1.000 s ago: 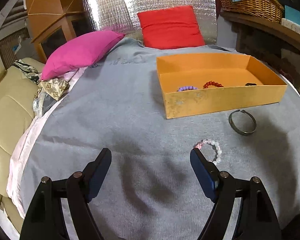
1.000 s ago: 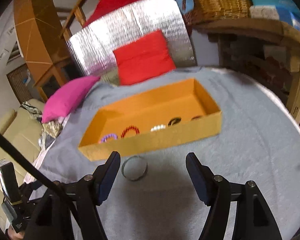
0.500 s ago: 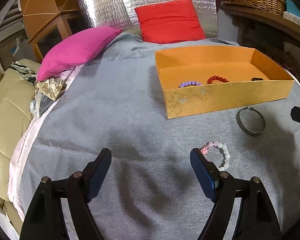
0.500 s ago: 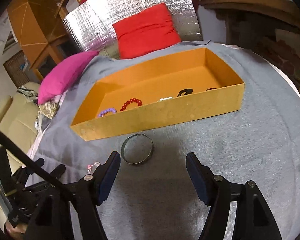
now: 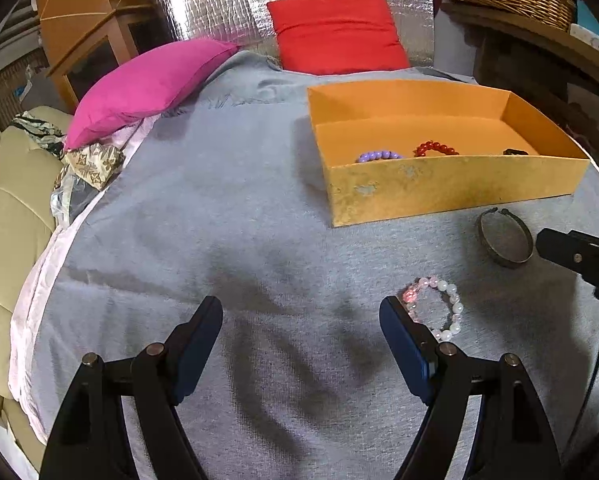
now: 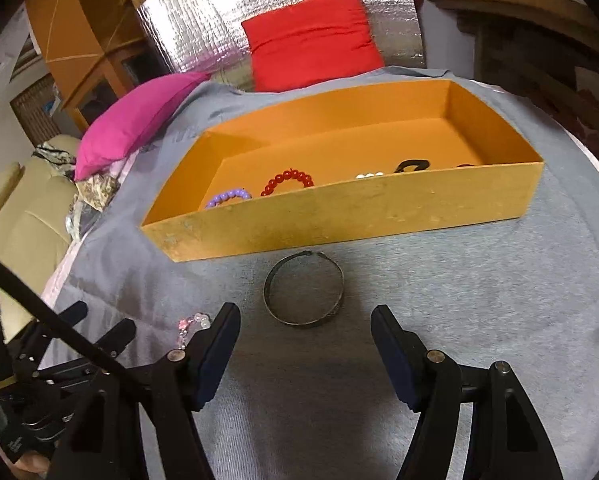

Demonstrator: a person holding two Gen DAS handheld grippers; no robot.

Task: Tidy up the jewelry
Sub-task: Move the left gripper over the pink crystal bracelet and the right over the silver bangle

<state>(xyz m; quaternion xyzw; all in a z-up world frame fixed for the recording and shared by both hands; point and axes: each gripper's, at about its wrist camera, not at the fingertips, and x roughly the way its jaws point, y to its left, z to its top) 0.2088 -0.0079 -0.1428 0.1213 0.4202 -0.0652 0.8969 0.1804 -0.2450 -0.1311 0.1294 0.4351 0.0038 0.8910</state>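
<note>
Right wrist view: metal bangle (image 6: pixel 304 290) lies just ahead between the right gripper's (image 6: pixel 304 344) wide-apart jaws.

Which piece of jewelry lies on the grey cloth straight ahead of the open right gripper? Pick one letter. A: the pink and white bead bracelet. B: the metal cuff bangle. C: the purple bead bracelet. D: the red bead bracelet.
B: in the right wrist view the metal cuff bangle lies on the grey cloth just ahead of the right gripper, between its open fingers and the orange box.
</note>
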